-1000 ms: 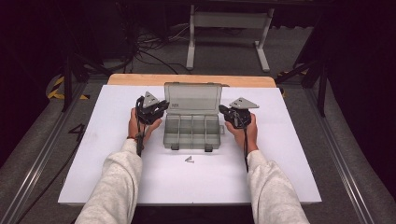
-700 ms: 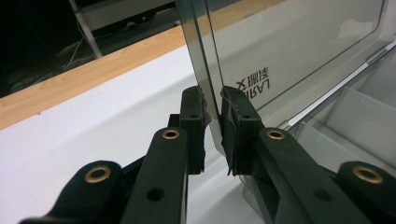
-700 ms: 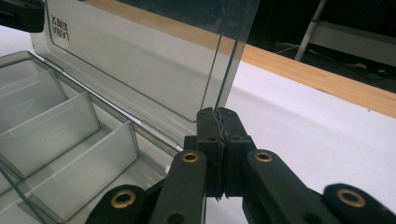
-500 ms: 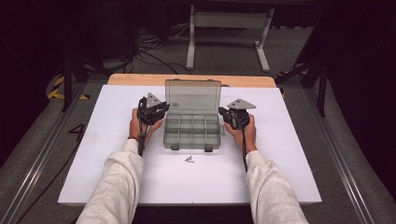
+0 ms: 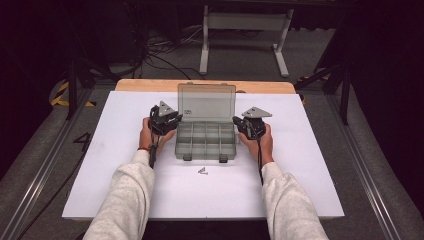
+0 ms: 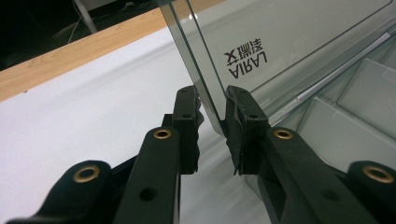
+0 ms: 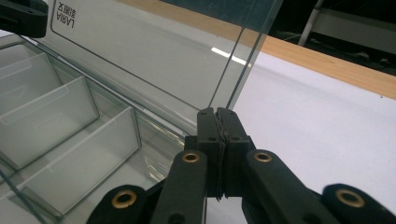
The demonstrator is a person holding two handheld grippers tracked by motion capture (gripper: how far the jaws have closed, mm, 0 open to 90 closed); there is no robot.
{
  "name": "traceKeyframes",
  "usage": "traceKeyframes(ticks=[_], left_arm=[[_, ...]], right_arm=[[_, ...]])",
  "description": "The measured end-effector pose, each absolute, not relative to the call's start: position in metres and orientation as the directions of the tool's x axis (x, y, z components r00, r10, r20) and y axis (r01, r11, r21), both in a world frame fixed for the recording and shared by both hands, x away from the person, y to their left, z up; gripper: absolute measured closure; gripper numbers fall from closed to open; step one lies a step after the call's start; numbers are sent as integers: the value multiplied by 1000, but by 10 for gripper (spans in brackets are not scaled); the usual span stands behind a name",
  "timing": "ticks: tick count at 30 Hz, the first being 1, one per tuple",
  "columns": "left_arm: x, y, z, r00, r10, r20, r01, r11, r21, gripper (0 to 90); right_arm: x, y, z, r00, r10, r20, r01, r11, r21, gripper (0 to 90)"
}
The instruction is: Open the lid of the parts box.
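A clear plastic compartment box (image 5: 205,141) sits mid-table with its lid (image 5: 206,102) standing upright. My left gripper (image 5: 172,119) is at the lid's left edge. In the left gripper view the lid edge (image 6: 205,88) stands between the jaws of the left gripper (image 6: 212,109), which have just been opening; a gap shows beside the left pad (image 6: 189,109). My right gripper (image 5: 237,121) is at the box's right side. Its jaws are shut together in the right gripper view (image 7: 217,114), just below the lid's lower corner (image 7: 233,88). The compartments (image 7: 56,116) look empty.
A small screw-like metal piece (image 5: 203,171) lies on the white board (image 5: 310,165) in front of the box. The wooden table edge (image 5: 150,85) runs behind the board. A white stand (image 5: 240,30) and cables sit on the floor beyond.
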State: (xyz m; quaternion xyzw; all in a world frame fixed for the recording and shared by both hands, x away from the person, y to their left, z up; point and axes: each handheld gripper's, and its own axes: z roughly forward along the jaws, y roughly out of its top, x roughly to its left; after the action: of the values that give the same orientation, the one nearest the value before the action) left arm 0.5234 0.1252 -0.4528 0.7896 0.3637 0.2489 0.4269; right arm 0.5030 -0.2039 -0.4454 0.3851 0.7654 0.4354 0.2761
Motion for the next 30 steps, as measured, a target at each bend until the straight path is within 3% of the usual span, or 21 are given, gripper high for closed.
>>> traceKeyframes(ticks=[30], left_arm=[[523, 126, -450, 617, 781, 98, 358, -390, 848, 743]], right_arm=[[502, -204, -443, -564, 821, -90, 349, 336, 875, 899]])
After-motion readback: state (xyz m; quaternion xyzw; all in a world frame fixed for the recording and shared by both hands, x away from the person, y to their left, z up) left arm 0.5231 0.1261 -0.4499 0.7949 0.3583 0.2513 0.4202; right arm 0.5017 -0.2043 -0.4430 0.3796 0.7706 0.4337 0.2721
